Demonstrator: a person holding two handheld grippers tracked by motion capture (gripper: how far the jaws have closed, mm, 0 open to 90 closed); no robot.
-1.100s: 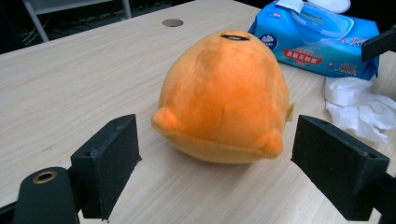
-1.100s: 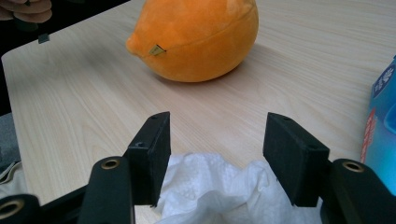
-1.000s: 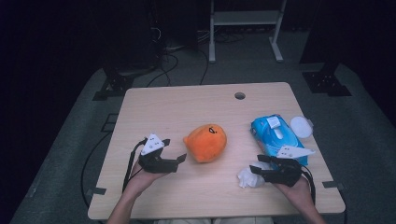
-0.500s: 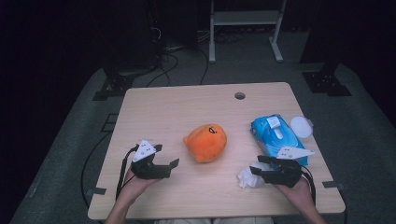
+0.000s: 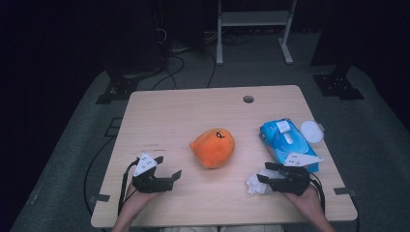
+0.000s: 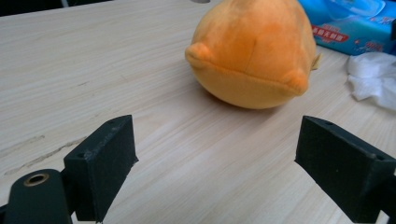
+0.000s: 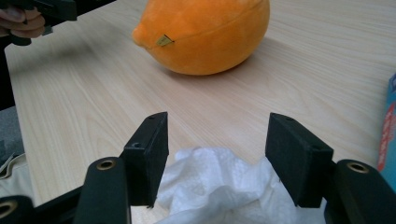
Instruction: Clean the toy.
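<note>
An orange plush toy (image 5: 212, 147) lies in the middle of the wooden table (image 5: 193, 111). My left gripper (image 5: 168, 166) is low at the near left, pointing at the plush toy (image 6: 254, 51) from a short way off. Its jaws have just been opening and stand wide with nothing between them (image 6: 217, 140). My right gripper (image 5: 263, 172) is at the near right, open, with a crumpled white tissue (image 5: 255, 185) lying loose between its jaws. In the right gripper view the tissue (image 7: 219, 186) sits under the gripper (image 7: 218, 135), and the plush toy (image 7: 210, 35) lies beyond.
A blue pack of wipes (image 5: 285, 140) lies at the right, a round white lid (image 5: 312, 131) beside it near the table's right edge. A cable hole (image 5: 248, 99) is at the back. Dark floor, cables and a stand surround the table.
My left gripper has moved back from the plush toy, down and toward the table's near edge. The right gripper, tissue and plush toy have stayed in place.
</note>
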